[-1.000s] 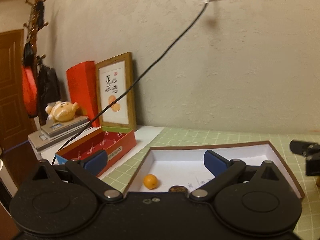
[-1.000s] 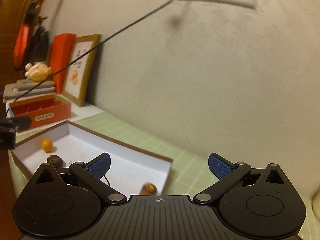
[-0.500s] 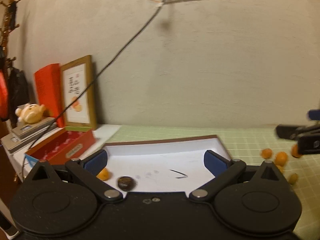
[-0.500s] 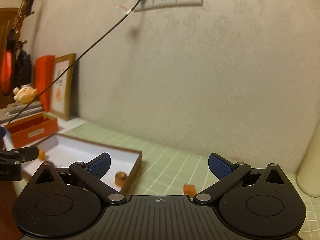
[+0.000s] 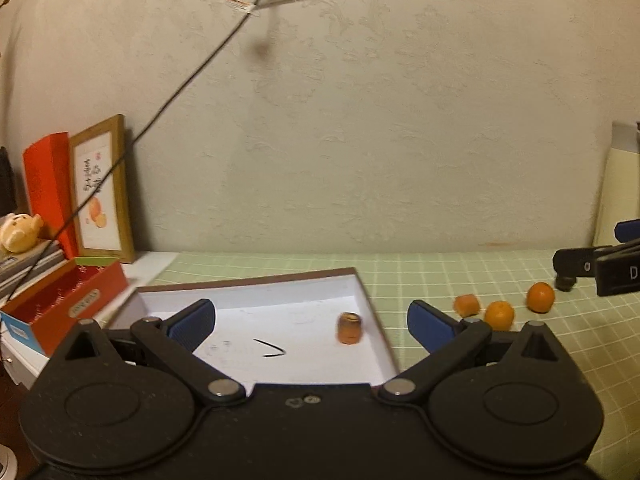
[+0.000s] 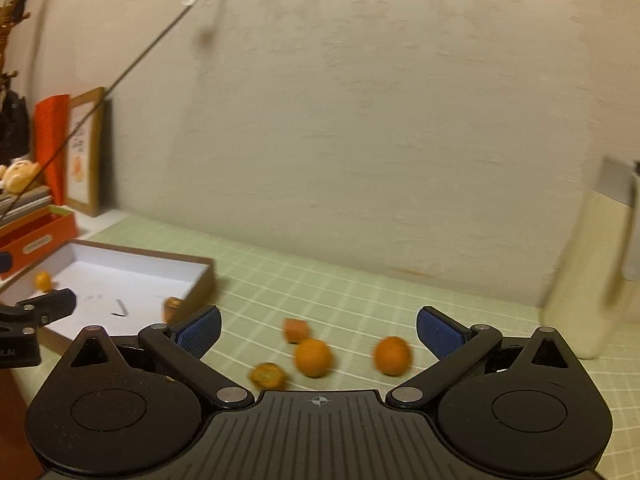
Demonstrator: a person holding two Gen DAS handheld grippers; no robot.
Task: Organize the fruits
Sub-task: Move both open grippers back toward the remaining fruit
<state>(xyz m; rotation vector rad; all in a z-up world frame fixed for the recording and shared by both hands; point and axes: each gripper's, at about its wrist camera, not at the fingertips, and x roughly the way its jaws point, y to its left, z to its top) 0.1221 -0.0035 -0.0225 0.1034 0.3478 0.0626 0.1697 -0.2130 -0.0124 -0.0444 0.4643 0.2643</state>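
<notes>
A shallow white box with a brown rim (image 5: 360, 280) (image 6: 200, 280) lies on the green checked mat. Inside it sit a brownish-orange fruit (image 5: 349, 327) (image 6: 173, 307) and a small orange (image 6: 43, 281) at its far left. To the right of the box, several small oranges lie loose on the mat (image 5: 540, 297) (image 5: 499, 314) (image 6: 313, 357) (image 6: 392, 355), along with an orange chunk (image 5: 466, 305) (image 6: 296, 330) and a darker fruit (image 6: 267, 375). My left gripper (image 5: 310, 322) hangs open over the box, empty. My right gripper (image 6: 318, 330) is open above the loose fruits, empty.
A red box (image 5: 60, 300), a framed picture (image 5: 102, 192), an orange folder and a plush toy on books stand at the left. A black cable (image 5: 180, 88) runs from the wall socket. A cream container (image 6: 588, 280) stands at the right.
Both grippers have swung to the right along the table. The loose oranges have come into view, and the box has slid to the left in both views. Both stay open.
</notes>
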